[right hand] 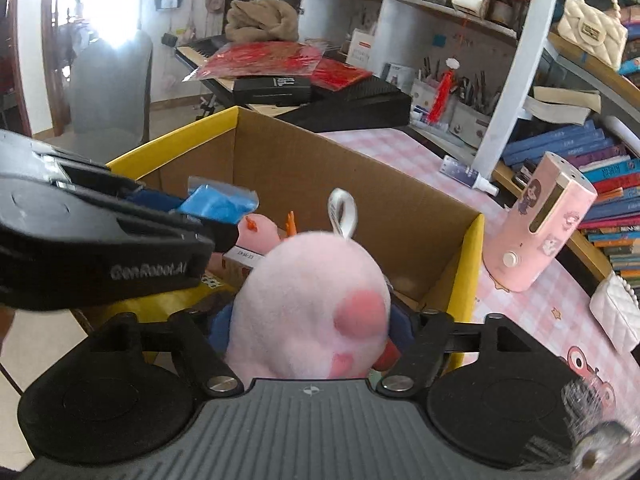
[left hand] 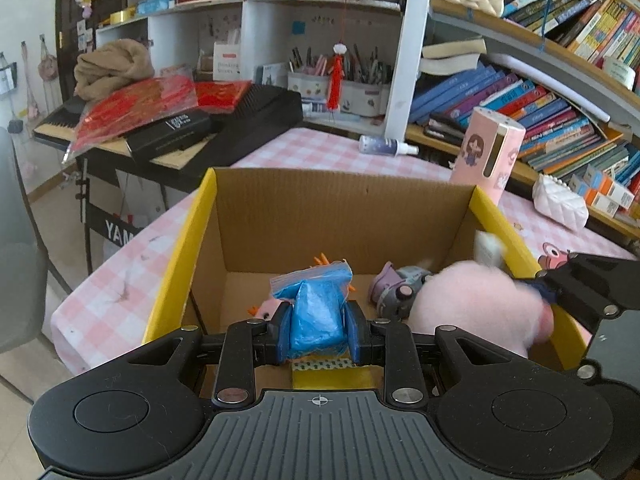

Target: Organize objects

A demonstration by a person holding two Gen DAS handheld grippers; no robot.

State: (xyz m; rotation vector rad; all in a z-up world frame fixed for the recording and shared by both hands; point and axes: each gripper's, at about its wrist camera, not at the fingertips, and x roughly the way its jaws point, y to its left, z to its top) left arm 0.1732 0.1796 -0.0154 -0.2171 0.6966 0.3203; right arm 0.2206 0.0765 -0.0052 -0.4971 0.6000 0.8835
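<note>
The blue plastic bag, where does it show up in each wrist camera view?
Left wrist view: the blue plastic bag sits bottom centre, pinched in the left gripper.
Right wrist view: the bag is left of centre, over the box.
Shared landmark: the yellow-edged cardboard box.

The left gripper [left hand: 318, 330] pinches a blue plastic bag [left hand: 316, 312] between its blue pads, above the near edge of an open cardboard box [left hand: 340, 216] with yellow flaps. Inside the box, by its right wall, lies a pink plush toy [left hand: 476, 304] with a small grey-purple toy [left hand: 396, 288] just beside it; a pink toy with orange bits [left hand: 266, 308] peeks out under the bag. The right gripper [left hand: 560, 284] reaches in from the right, touching the plush. The box sits on a pink checked tablecloth [left hand: 120, 264]. Near the table's far edge lies a spray bottle [left hand: 386, 146], and a pink cylindrical device [left hand: 490, 152] stands toward the far right corner.
</note>
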